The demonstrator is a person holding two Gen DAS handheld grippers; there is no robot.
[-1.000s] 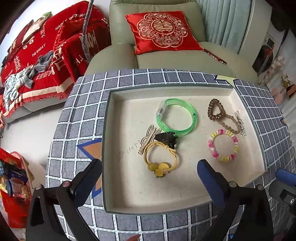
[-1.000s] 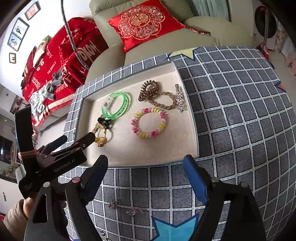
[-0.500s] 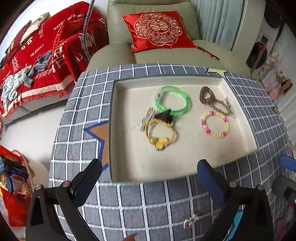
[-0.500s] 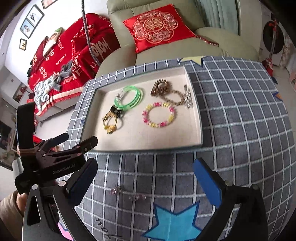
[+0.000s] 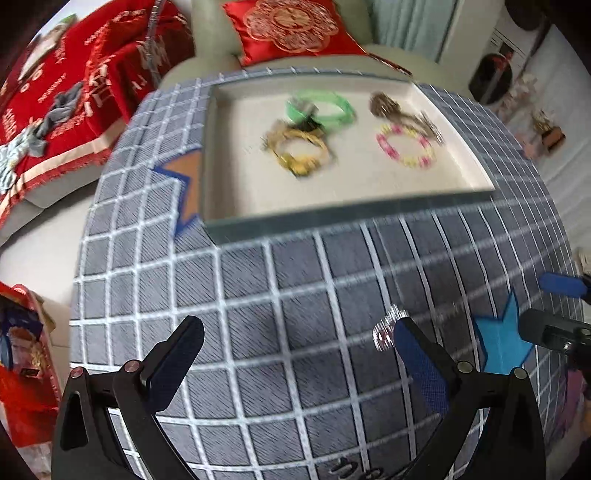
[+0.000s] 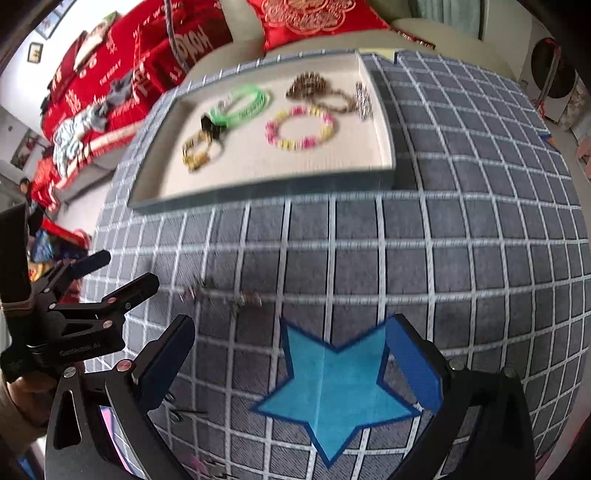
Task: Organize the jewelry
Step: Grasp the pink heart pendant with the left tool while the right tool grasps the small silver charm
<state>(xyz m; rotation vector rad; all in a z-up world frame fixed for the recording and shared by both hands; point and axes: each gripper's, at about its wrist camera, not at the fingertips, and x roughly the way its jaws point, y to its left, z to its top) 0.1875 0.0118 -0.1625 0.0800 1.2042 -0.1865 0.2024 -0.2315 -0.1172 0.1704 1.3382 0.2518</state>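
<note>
Blur smears the left wrist view. The left claw (image 5: 295, 354) hangs over the grid-patterned cloth (image 5: 295, 295) on the bench, its 2 fingers wide apart with nothing between them. Just beside the right finger (image 5: 421, 362) lies a small silvery trinket (image 5: 386, 328), too blurred to name. Farther off sits the tray (image 5: 476, 162), holding a green bangle (image 5: 321, 107), a yellow hair tie (image 5: 299, 151), a pink and yellow bead bracelet (image 5: 406, 146) and a brown coil tie (image 5: 384, 103). A blue star (image 5: 498, 336) shows on the cloth at right, and beyond it part of the right claw enters from the edge.

In the right wrist view, the right claw (image 6: 291, 365) stands fully spread above the blue star (image 6: 332, 387), gripping nothing. 2 small trinkets (image 6: 221, 291) lie on the cloth (image 6: 443, 258) just past the star, between the star and the tray (image 6: 258, 192); blur hides their form. The tray carries the green bangle (image 6: 243, 105), the yellow tie (image 6: 199, 151), the bead bracelet (image 6: 299, 127), the brown coil (image 6: 308, 86) and a silver clip (image 6: 364, 99) near its right wall. The left claw (image 6: 110, 273) shows at the left edge, its fingers apart. A red cushion (image 6: 314, 14) rests on a sofa (image 6: 243, 33) behind the bench.
</note>
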